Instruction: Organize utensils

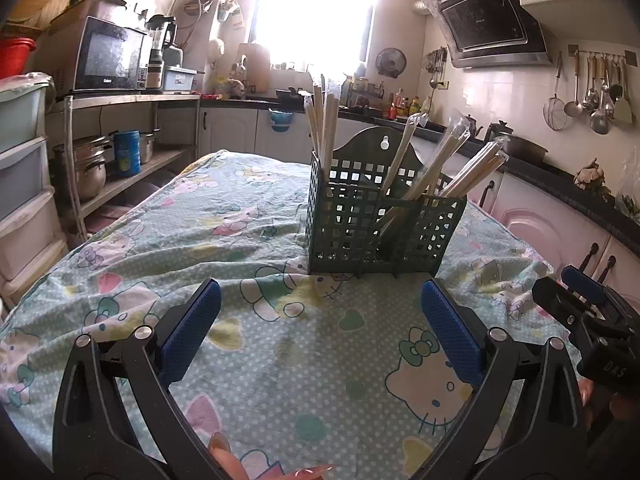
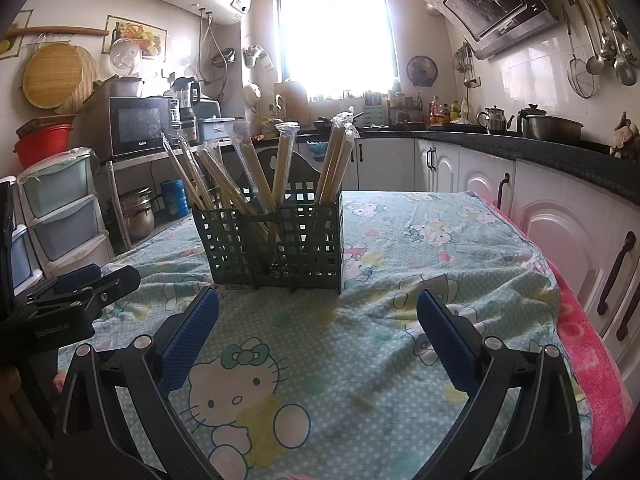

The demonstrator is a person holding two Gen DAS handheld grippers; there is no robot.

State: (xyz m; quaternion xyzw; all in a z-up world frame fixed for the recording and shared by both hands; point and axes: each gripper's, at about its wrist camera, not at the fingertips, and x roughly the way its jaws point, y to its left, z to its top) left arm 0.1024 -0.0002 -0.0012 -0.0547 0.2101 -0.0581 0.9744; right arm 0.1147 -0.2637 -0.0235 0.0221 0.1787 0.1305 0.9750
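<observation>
A dark green lattice caddy stands upright on the cloth-covered surface. Plastic-wrapped chopsticks fill its compartments, some upright, others leaning outward.

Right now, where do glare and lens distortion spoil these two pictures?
Left wrist view: the bright kitchen window is blown out, washing the wrapped wooden chopsticks. Right wrist view: same window glares; fisheye bends the white cabinets.

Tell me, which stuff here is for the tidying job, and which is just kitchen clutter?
For the job:
green holder
wrapped chopsticks
left tongs, open
right tongs, open

Just lying about:
microwave
kettle
pot
hanging ladles
cartoon tablecloth
</observation>
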